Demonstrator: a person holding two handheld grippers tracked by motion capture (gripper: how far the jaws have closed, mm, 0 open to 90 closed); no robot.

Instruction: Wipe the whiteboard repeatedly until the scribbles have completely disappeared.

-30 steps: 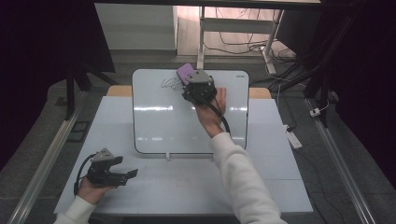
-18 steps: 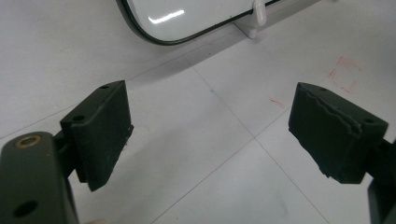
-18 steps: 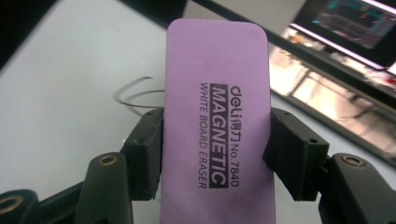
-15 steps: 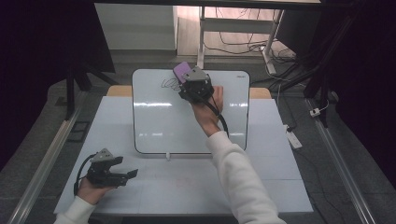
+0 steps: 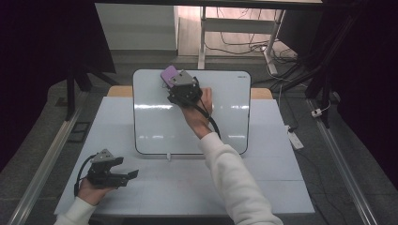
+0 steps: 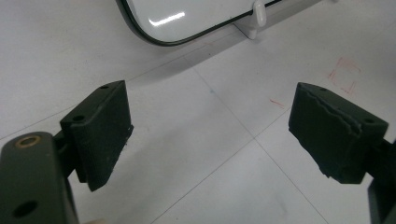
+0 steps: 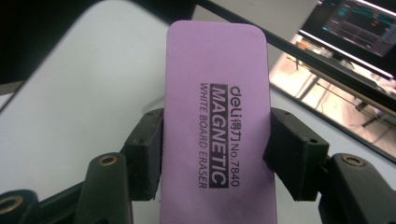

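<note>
The right claw point(image 5: 174, 83) has the purple eraser point(image 5: 168, 73) pinched across its width, one pad on each long side, as the right gripper view shows plainly point(image 7: 217, 126). The eraser's long axis runs straight on out of the claw, pointing toward about eleven o'clock in the high view. It sits over the top-left part of the whiteboard point(image 5: 155, 126), close to the board's far edge. That's the relation to watch: nearly all of the white surface lies back toward six and four o'clock from the eraser, so any wiping stroke, I'd judge, has to come back toward the person. Whether the eraser's face is touching the board, I can't tell. The left claw point(image 5: 133, 174) rests low on the worktop point(image 5: 281, 187) at seven o'clock, spread wide with nothing between its pads point(image 6: 105, 133), well apart from the board.
</note>
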